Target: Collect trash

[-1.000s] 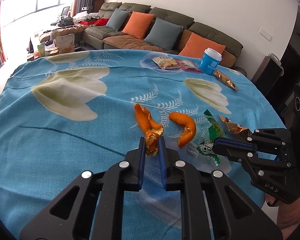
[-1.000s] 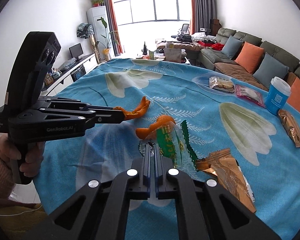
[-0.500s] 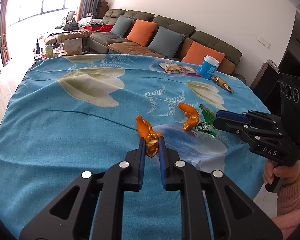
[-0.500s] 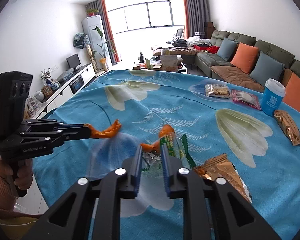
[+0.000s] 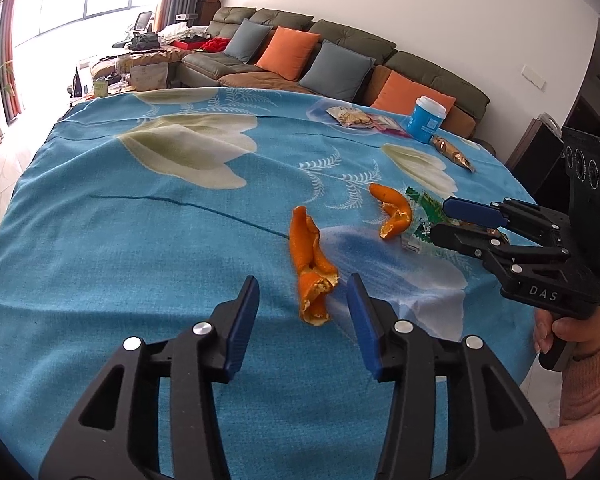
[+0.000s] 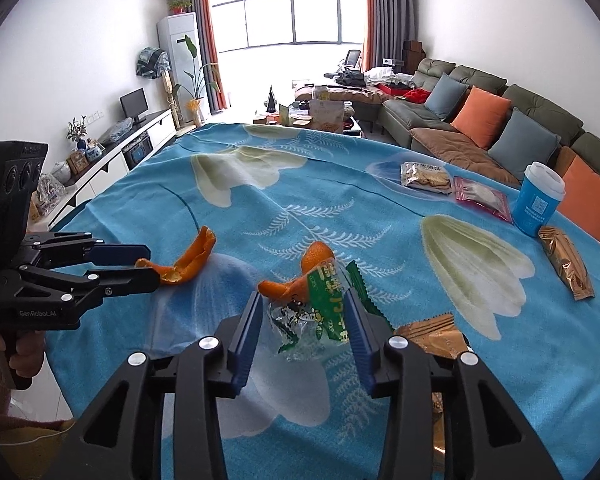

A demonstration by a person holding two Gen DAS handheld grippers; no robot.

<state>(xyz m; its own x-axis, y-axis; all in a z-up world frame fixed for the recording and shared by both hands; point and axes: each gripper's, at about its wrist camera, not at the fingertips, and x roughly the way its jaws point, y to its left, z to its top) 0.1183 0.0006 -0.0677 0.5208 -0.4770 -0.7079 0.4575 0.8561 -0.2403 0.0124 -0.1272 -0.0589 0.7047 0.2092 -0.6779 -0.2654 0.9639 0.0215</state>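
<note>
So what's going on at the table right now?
A person holds a gripper in each hand over the blue tablecloth. The left gripper is opening, with a long orange peel lying loose between its fingers. The right gripper is opening too, around a green wrapper beside a second peel. Neither piece is gripped.

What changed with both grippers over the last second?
Both let go: left gripper is opening, its orange peel now loose between the jaws; right gripper is opening around the green wrapper. The second peel, cup and snack packets stayed put.
</note>
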